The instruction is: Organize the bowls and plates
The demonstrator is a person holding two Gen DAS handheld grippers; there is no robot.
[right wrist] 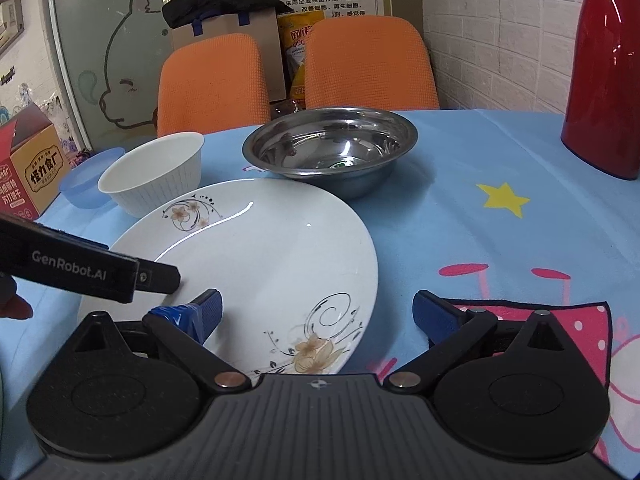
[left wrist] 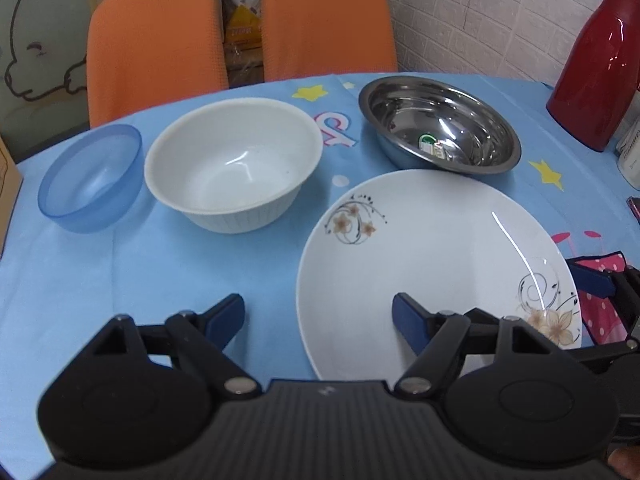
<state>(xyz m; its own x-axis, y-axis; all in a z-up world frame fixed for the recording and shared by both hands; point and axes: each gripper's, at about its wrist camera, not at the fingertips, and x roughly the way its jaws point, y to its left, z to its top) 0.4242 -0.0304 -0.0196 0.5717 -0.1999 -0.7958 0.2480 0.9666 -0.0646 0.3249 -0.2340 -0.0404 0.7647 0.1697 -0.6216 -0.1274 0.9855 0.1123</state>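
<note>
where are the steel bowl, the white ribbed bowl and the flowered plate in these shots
steel bowl point(left wrist: 440, 128): left wrist view, on its shiny inner wall.
white ribbed bowl point(left wrist: 236, 168): left wrist view, on its inner floor.
flowered plate point(right wrist: 272, 256): right wrist view, on the bare white middle.

— What sort of place is this?
— A home dining corner, or perhaps a small shop's back room. The surface point(right wrist: 460, 216) wears a child's cartoon cloth with stars.
— And around it?
— Two orange chairs point(right wrist: 212, 80) behind it, a red thermos jug point(right wrist: 608, 80) on it by the white brick wall point(right wrist: 492, 40), and a biscuit carton point(right wrist: 28, 168) at its left edge.
</note>
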